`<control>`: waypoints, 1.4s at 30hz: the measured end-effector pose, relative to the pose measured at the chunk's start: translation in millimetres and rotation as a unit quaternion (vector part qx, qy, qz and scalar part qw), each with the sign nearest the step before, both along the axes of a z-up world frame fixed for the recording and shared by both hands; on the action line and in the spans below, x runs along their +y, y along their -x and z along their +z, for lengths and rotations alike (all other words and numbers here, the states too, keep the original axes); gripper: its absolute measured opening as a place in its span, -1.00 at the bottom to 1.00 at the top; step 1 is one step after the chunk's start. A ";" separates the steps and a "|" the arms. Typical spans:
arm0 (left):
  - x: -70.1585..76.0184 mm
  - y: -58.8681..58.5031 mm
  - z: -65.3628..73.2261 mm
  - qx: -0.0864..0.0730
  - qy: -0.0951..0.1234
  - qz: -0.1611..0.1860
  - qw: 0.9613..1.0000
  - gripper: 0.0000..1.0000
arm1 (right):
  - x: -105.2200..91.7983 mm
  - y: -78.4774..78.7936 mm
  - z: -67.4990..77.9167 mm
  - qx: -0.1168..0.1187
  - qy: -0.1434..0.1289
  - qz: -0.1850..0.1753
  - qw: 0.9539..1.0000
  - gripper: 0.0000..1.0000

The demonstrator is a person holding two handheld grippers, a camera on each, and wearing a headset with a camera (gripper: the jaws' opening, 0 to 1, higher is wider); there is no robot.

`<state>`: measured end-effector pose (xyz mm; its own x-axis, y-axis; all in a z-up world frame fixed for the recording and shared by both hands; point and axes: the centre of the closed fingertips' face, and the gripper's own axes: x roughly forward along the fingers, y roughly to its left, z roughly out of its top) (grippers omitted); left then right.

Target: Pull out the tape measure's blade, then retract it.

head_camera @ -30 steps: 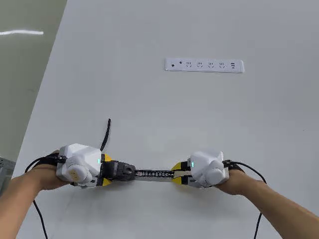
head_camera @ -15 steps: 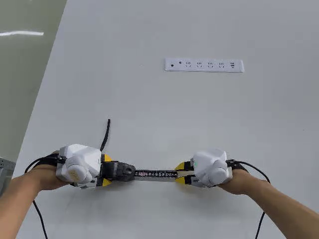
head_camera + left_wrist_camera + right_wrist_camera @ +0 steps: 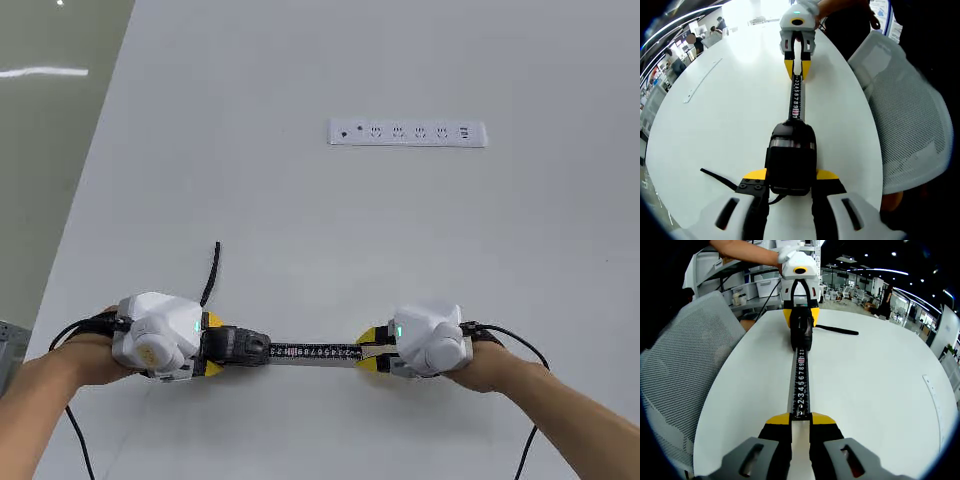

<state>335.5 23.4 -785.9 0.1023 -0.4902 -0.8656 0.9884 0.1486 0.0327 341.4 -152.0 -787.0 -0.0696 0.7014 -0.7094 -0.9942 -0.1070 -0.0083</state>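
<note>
Tape blade [image 3: 315,351] drawn out between two grippers at the white table [image 3: 300,220] edge.
Left gripper [image 3: 214,343] clenches the black case [image 3: 243,345]; right gripper [image 3: 368,350] pinches the blade tip. The head view adds a power strip [image 3: 407,132]; the gripper views add a mesh chair [image 3: 900,115] and an open office.

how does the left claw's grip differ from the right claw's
The left claw clamps the chunky black tape measure case; the right claw pinches only the tip of the thin numbered blade. The left claw's jaws stand wider apart, the right claw's nearly together. Both lie low over the white table, facing each other.
</note>
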 end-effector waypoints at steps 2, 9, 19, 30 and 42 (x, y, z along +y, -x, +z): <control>0.3 0.0 -0.5 0.000 0.000 0.000 1.000 -0.43 | -0.8 0.9 1.7 0.001 0.001 0.000 1.000 -0.80; 1.3 0.5 -1.3 0.000 -0.001 0.000 1.000 -0.43 | -5.9 1.3 1.8 0.001 0.003 0.000 1.000 -0.80; 2.6 0.1 -2.9 0.001 -0.002 -0.001 1.000 -0.43 | -12.7 -0.5 -0.5 0.001 0.006 -0.001 1.000 -0.80; 2.1 -0.6 -2.6 0.000 -0.004 -0.002 1.000 -0.43 | -19.9 -1.7 0.5 0.001 0.010 -0.003 1.000 -0.80; 3.2 -1.4 -4.3 0.000 -0.005 0.000 1.000 -0.43 | -27.8 -5.9 -2.3 -0.002 0.012 -0.003 1.000 -0.80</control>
